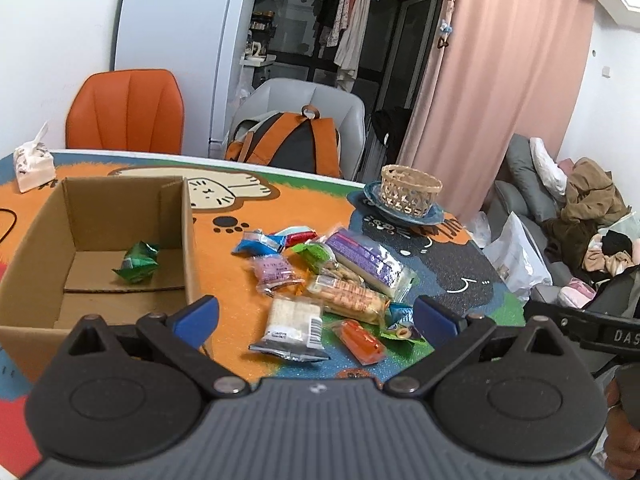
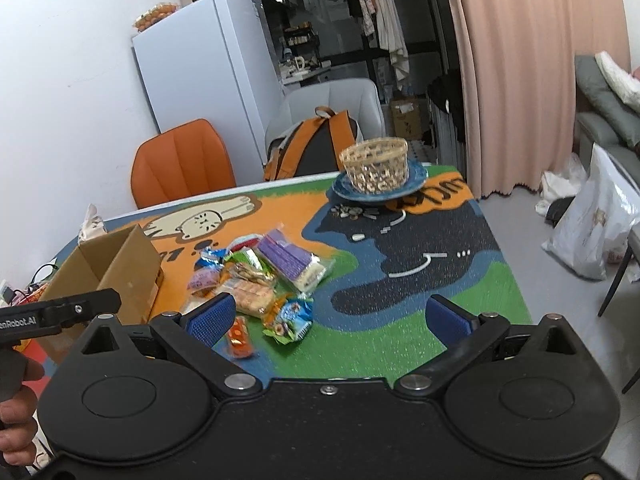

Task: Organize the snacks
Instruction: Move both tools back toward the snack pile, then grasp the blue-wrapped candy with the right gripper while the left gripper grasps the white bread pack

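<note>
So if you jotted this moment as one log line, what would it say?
left gripper: open, empty | right gripper: open, empty | cardboard box: one green packet inside | snack pile: on table beside box

You are holding your left claw (image 1: 316,314) up with its blue fingers (image 1: 198,314) spread wide apart, gripping nothing. You are holding your right claw (image 2: 332,316) the same way, wide open and empty.

A woven basket (image 1: 411,190) sits on a blue plate (image 1: 362,199); a backpack (image 1: 294,145) rests on a grey chair (image 1: 347,108).
</note>
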Available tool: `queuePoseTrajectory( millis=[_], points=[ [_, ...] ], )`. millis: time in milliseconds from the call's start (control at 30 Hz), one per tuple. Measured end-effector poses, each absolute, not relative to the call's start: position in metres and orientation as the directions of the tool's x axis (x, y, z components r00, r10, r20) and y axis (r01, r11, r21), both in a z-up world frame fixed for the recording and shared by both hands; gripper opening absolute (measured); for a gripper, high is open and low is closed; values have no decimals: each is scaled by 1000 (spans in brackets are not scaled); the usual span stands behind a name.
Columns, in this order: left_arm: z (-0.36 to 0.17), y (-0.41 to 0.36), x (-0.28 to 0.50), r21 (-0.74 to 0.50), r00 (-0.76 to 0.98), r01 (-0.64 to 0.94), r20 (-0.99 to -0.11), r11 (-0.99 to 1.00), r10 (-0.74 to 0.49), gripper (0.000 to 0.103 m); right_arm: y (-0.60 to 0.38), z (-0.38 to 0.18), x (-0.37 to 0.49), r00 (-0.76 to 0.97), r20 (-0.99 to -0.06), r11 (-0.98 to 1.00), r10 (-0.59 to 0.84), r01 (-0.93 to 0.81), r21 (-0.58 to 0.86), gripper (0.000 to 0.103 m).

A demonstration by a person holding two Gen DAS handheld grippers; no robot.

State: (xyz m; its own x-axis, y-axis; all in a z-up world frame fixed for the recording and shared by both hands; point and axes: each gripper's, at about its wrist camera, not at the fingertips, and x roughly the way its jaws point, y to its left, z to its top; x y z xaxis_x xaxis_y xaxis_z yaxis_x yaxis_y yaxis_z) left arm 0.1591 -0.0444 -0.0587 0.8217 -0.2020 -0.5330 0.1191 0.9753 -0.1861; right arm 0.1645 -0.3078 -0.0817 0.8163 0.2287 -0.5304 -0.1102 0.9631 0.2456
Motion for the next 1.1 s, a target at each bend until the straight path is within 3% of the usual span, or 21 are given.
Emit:
queuePoseTrajectory(
  millis=[100,200,533,900,1100],
  points=[
    [-64,-49,164,-192,813,121,-543,974,-209,100,-306,-91,170,800,-544,958,253,-130,254,101],
    [-69,-55,169,-185,814,119,-545,975,-203,99,-301,-102,179,775,-565,952,282,-154,264,89],
    [-93,-67,197,-160,794,84,-586,983,-163,80,-287,-122,212,721,-599,932,349,-197,305,74],
    [-110,-75,221,-118,783,42,-612,992,-106,76,-265,-141,247,684,-625,924,376,-228,305,73],
    [-126,-74,232,-83,770,-15,-637,996,-41,76,-257,-151,256,661,-644,921,386,-234,312,66]
  ],
)
